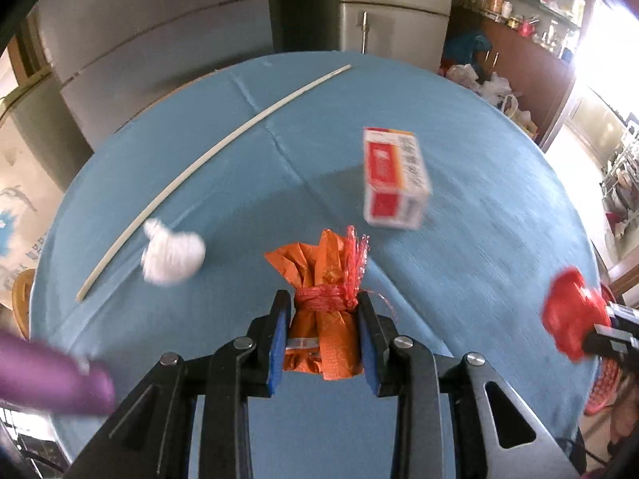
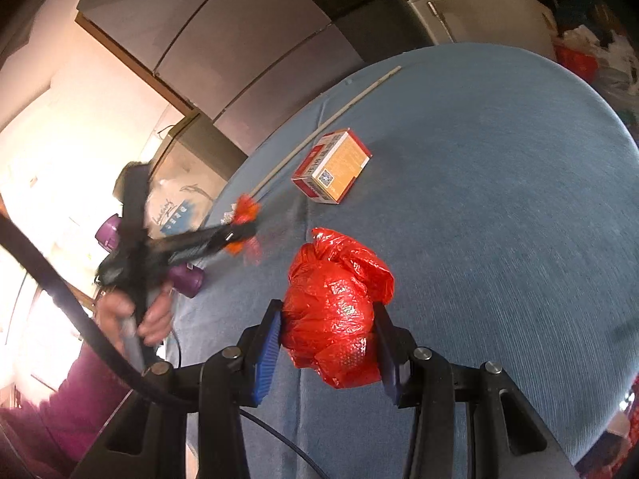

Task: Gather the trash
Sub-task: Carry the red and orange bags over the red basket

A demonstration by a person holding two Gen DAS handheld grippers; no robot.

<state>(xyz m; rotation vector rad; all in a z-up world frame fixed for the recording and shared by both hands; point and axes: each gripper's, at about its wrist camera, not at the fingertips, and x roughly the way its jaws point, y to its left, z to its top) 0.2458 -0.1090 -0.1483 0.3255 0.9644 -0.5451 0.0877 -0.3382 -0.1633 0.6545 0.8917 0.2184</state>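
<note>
1. The left claw (image 1: 321, 319) is pinching the orange wrapper bundle (image 1: 325, 279) at its waist, just below the red tie, and is holding it above the blue table (image 1: 479, 259). The bundle looks light and crushable; I judge that the tied neck is the firmest place to hold, since the loose foil above and below would slip or tear.

2. The right claw (image 2: 327, 343) is squeezing the crumpled red plastic bag (image 2: 337, 303) between its blue pads, also off the table. The film is glossy and soft, so it is probably slippery and springy; gripping through the thickest wad, as here, seems safer than catching a loose flap.

3. Lying on the table are a white tissue wad (image 1: 173, 257), a red-and-white carton (image 1: 393, 179) and a long white stick (image 1: 207, 159).

4. The tissue is looking feather-light and compressible, so any pinch across its middle should be working.

5. The carton is stiff but likely empty; closing on its two narrower sides would be avoiding a crush.

6. The stick is thin, rigid and lying flat, so it is likely the hardest to lift; taking it near mid-length would be keeping it balanced.
</note>
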